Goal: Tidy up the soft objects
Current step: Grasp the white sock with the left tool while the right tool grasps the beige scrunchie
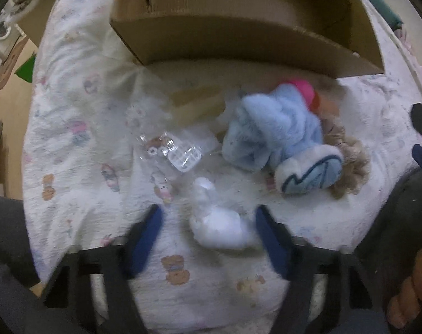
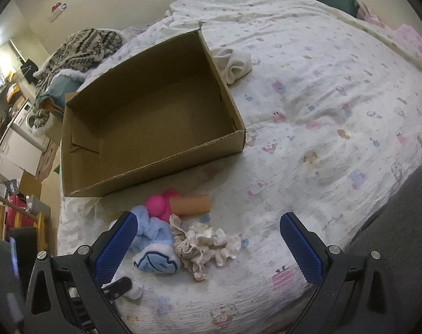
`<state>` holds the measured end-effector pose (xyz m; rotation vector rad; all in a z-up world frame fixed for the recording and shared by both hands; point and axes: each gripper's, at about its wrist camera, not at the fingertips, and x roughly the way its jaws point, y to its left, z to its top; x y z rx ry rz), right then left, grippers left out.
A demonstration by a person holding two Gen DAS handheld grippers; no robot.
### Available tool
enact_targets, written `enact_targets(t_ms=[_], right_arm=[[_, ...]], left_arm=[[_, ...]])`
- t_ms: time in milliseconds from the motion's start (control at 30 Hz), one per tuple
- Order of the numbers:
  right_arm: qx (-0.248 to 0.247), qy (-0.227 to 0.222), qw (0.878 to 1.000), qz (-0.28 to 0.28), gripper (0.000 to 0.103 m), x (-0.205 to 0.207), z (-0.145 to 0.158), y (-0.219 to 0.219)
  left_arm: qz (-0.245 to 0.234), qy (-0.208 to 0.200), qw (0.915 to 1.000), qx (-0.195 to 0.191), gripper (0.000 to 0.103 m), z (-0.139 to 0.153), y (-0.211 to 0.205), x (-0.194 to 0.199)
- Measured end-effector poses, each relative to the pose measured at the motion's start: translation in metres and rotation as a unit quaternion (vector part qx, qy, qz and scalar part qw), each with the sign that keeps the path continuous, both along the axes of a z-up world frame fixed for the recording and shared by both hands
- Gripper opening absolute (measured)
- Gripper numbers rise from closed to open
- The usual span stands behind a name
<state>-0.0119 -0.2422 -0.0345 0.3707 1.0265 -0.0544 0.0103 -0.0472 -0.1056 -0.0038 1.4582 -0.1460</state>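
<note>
An open, empty cardboard box (image 2: 144, 128) sits on the bed; it also shows in the left wrist view (image 1: 238, 39). In front of it lie a light-blue fluffy slipper (image 1: 277, 136) (image 2: 152, 236), a beige frilly scrunchie (image 2: 202, 245) (image 1: 347, 164), a pink toy (image 2: 161, 203) and a tan roll (image 2: 194, 204). A small white soft bundle (image 1: 219, 222) lies between the fingers of my open left gripper (image 1: 208, 236), not squeezed. My right gripper (image 2: 211, 247) is open and empty, above the scrunchie and slipper.
A clear plastic packet (image 1: 177, 153) lies left of the slipper. A white folded cloth (image 2: 233, 61) lies right of the box. A patterned knit blanket (image 2: 80, 47) is heaped at the bed's far left. The printed bedspread (image 2: 336, 97) covers the bed. Furniture stands off the left edge.
</note>
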Motion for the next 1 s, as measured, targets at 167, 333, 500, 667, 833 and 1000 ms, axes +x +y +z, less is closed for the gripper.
enact_targets(t_ms=[167,333,500,667,833,1000], right_arm=[[0.041,0.020,0.999,-0.009,0.103,0.005,-0.009,-0.011],[0.107,0.083,0.991,-0.016,0.103,0.012,-0.035,-0.020],[0.110,0.123,0.986,0.009,0.086,0.018,-0.053,-0.007],[0.092,0.133,0.986,0.037,0.068,0.019,-0.055,0.010],[0.088,0.140,0.985,0.049,0.021,0.018,-0.058,0.017],[0.099,0.096,0.988,0.063,0.009,0.016,-0.037,0.017]], left_arm=[[0.009,0.004,1.0000,-0.002,0.022,-0.006,0.006,-0.008],[0.021,-0.010,0.9994,-0.025,0.020,0.006,0.018,-0.018],[0.039,-0.054,0.9977,-0.014,0.020,0.032,0.032,-0.028],[0.056,-0.077,0.9954,-0.001,0.020,0.053,0.048,-0.019],[0.069,-0.081,0.9944,0.001,0.020,0.048,0.051,-0.006],[0.075,-0.090,0.9931,0.001,0.020,0.046,0.051,-0.002]])
